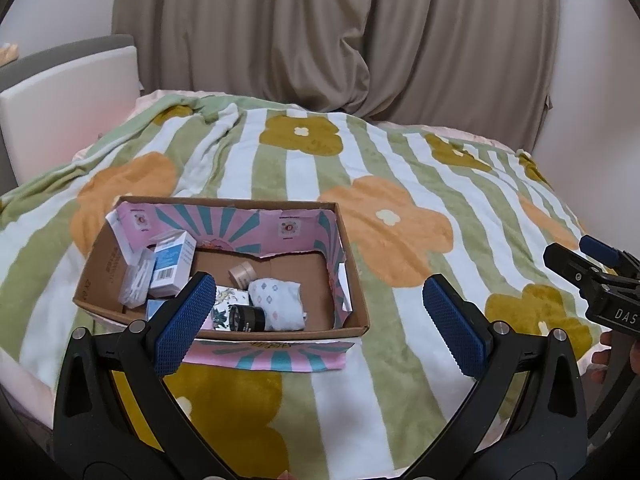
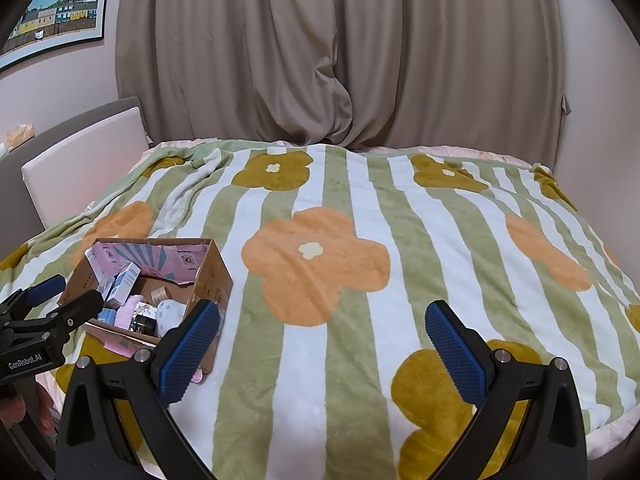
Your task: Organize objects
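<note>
Hovering with their blue pads spread apart and nothing between them, the left tongs (image 1: 316, 320) hang just short of the cardboard box (image 1: 348, 330), while the right tongs (image 2: 320, 348) gape likewise over bare blanket (image 2: 360, 200). A sensible next move, I judge, is lowering the left pair straight onto one item, such as the black jar (image 1: 248, 317), without nudging its neighbours. Inside lie a blue-and-white carton (image 1: 173, 264), a patterned white pouch (image 1: 278, 302) and a small beige pot (image 1: 242, 272), crowded toward the box's left.
</note>
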{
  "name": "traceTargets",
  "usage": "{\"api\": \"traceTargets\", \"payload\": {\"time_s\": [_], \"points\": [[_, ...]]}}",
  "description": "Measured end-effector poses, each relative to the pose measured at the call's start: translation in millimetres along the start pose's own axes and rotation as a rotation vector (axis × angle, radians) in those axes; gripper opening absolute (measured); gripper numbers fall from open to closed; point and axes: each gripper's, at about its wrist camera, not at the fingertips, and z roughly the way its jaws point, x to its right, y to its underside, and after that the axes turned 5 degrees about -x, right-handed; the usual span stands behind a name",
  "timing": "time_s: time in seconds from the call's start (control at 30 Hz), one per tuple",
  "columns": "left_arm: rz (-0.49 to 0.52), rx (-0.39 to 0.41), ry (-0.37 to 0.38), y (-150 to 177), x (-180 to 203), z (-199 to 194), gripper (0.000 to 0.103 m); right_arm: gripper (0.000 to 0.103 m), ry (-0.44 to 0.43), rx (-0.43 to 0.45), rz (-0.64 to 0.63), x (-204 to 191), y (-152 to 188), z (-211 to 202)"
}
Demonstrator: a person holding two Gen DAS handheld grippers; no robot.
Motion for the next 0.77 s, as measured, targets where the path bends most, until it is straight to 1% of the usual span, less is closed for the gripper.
{"api": "traceTargets", "payload": {"time_s": [0.13, 0.3, 0.5, 0.67, 0.77], "points": [[0.005, -0.013, -0.039, -0.4, 0.3, -0.2, 0.103, 0.103, -0.001, 0.000, 0.000, 0.6, 0.2, 0.2], [-0.002, 0.010, -0.059, 1.3, -0.1, -4.0, 0.103, 0.103, -0.010, -0.005, 0.002, -0.3, -0.7, -0.7], [-0.023, 0.013, -0.037, 1.4, 1.0, -4.3, 0.103, 0.103, -0.003, -0.009, 0.001, -2.8, -3.3, -1.6], [0.006, 0.046, -0.047, 4.0, 9.1, -5.5, 0.103, 0.103, -0.003, -0.015, -0.003, -4.5, -2.4, -0.1], [0.008, 0.056, -0.039, 5.3, 11.2, -4.7, 0.103, 0.103, -0.002, -0.020, -0.003, -4.1, -0.3, 2.7]]}}
